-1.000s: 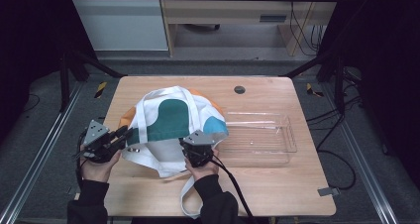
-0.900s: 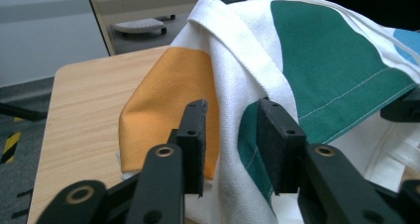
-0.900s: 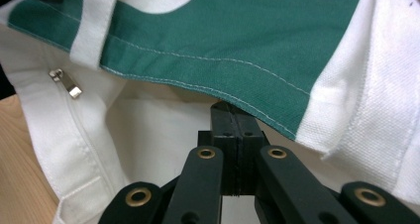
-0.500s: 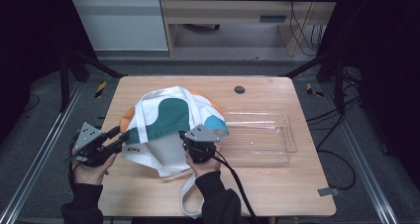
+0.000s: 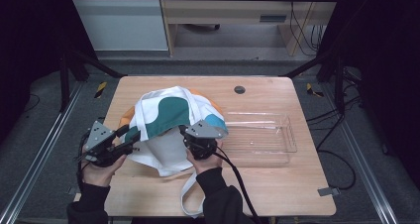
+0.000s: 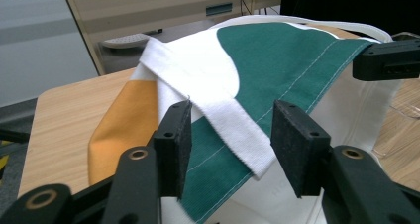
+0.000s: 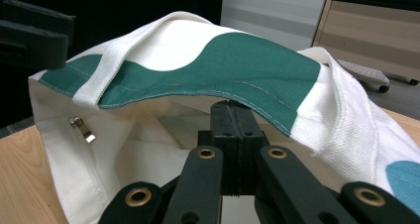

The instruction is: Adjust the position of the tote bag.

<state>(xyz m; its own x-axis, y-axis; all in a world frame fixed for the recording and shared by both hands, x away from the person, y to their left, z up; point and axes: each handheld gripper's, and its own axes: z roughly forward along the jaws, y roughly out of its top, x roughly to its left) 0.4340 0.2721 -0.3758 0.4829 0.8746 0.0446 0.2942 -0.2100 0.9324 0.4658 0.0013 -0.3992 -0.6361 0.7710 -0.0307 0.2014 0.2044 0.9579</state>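
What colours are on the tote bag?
White with green, orange and blue patches on the bag; clearest in the high view.

Table evenly lit, surroundings dark; near jaws slightly soft.

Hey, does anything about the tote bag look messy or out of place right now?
Slightly. The tote bag sits bunched, and one white strap trails over the table's near edge. The clear tray beside it looks fine.

- The right gripper [image 7: 231,105] is seen with its black jaws pressed together on the green hem of the tote bag [image 7: 237,60].
- The bag's mouth is held raised, and a metal zipper pull [image 7: 80,126] is seen inside.
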